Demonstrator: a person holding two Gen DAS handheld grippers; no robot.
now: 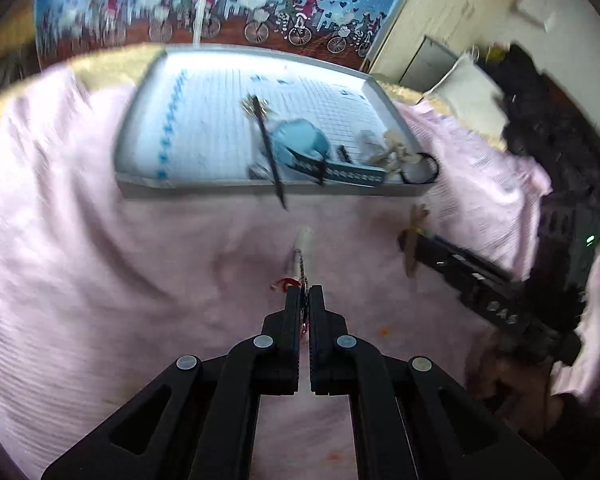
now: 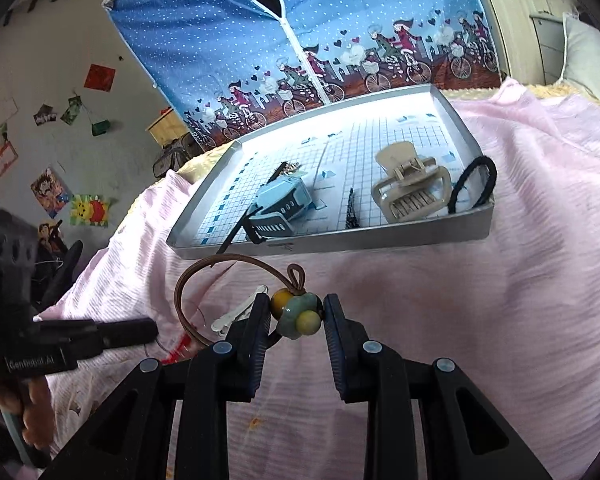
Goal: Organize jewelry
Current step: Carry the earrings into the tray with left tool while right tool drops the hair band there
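My right gripper (image 2: 296, 300) is shut on a brown cord hair tie (image 2: 298, 314) with yellow and green beads; the beads sit between the fingers and the cord loops up to the left. In the left wrist view it (image 1: 410, 248) hovers over the pink cloth at the right. My left gripper (image 1: 305, 294) is shut on a thin chain (image 1: 301, 268) with red thread, low over the cloth. A white hair clip (image 2: 240, 314) lies just beyond it. The silver tray (image 2: 340, 240) holds a blue watch-like piece (image 2: 280, 204), a beige claw clip (image 2: 412, 188), a black hair tie (image 2: 474, 184) and a black pin (image 2: 352, 210).
The tray (image 1: 260, 192) rests on a pink cloth (image 1: 100, 240) spread over a bed. A long dark hair stick (image 1: 270, 152) pokes over its near rim. A blue cartoon-print wardrobe cover (image 2: 340, 40) hangs behind. A person's hand (image 2: 28, 412) holds the left gripper's handle.
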